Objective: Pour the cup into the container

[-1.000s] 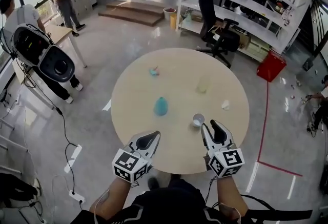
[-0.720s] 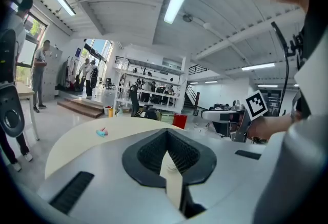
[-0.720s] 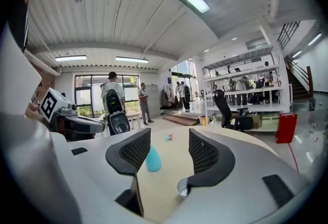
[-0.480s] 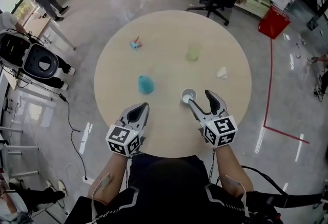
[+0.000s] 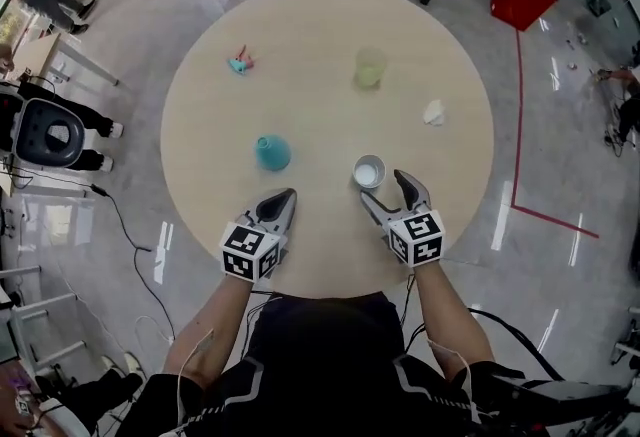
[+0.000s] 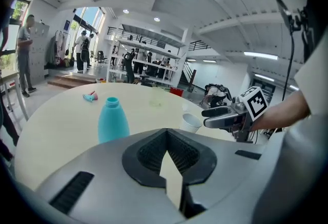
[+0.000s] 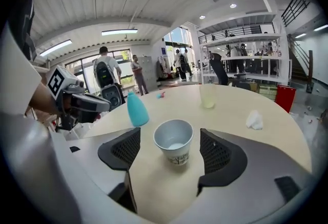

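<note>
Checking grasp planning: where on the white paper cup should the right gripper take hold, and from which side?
Grip the cup at mid-wall, coming level from the person's side. It stands upright, tapers downward, and its mouth is open, so squeezing opposite walls likely works best. The jaws of the right gripper have just been opening; the cup sits between them untouched.

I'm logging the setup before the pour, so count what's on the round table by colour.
White: 2, the paper cup and the crumpled wad
Teal: 1, the bottle
Pale yellow-green: 1, the container
Teal and pink: 1, the small object
Total: 5
</note>
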`<act>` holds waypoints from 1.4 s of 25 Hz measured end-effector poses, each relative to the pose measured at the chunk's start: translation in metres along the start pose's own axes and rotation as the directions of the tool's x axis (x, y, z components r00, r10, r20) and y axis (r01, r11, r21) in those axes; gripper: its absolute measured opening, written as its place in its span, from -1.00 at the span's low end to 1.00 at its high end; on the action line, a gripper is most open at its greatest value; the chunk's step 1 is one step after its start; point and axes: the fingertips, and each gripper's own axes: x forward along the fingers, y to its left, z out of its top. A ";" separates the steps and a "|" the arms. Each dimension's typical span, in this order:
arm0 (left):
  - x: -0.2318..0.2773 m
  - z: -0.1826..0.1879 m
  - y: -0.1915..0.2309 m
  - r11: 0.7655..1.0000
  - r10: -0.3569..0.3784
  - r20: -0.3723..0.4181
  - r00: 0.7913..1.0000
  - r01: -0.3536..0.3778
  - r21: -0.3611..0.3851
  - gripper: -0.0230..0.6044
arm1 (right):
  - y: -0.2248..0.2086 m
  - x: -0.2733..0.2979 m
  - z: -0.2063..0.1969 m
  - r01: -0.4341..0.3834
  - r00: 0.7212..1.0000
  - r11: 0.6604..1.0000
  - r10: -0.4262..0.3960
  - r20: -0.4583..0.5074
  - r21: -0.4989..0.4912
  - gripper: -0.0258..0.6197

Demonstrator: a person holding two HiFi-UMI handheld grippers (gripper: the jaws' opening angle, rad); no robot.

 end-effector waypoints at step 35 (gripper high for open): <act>0.024 -0.041 0.033 0.999 -0.017 -0.120 0.993 0.013 -0.031 -0.96 | -0.011 0.064 -0.043 0.012 0.999 0.995 -0.016 -0.037 -0.097 0.01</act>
